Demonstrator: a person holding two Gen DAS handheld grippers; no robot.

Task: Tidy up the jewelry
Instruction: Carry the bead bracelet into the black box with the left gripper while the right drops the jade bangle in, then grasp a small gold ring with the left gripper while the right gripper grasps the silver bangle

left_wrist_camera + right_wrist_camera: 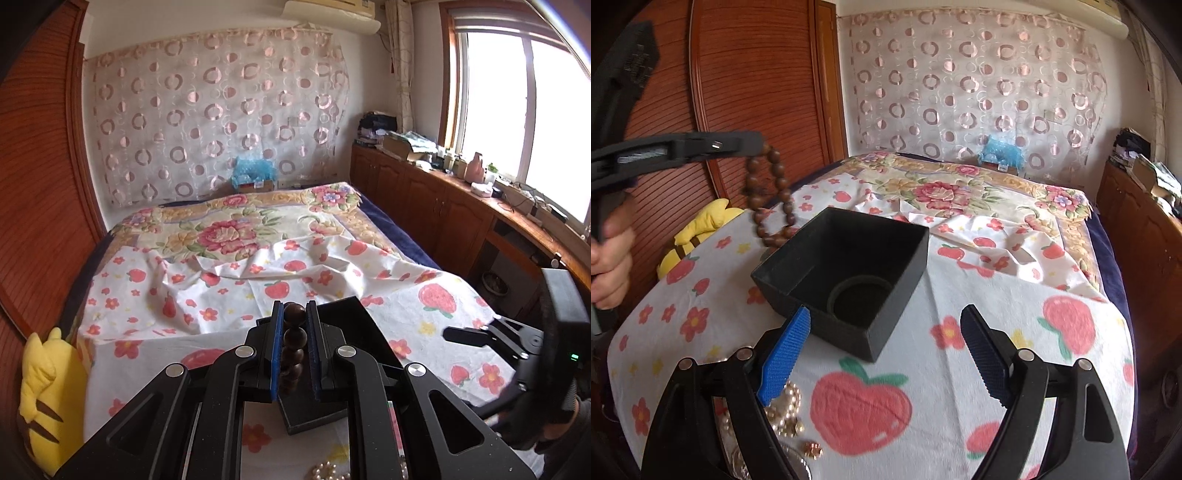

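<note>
We have the wooden bead bracelet (772, 195) pinched in our left gripper (294, 347), jaws nearly together on a few beads, so the loop hangs free in the air just left of the black box (846, 273). The box sits open on the strawberry-print sheet (979, 369) covering the bed, with a round recess in its floor. Our right gripper (886, 354) is spread wide and holds nothing, poised just in front of the box's near corner.

The main risk, as we judge it, is the dangling loop: it may catch the box's near wall and drape over the rim rather than drop inside. The grip on round beads could also slip. The box looks light on soft bedding, so a nudge may shift or tip it. The pearl piece (786, 410) and small gold trinket (812, 448) lie close under our right gripper and could be swept aside.
</note>
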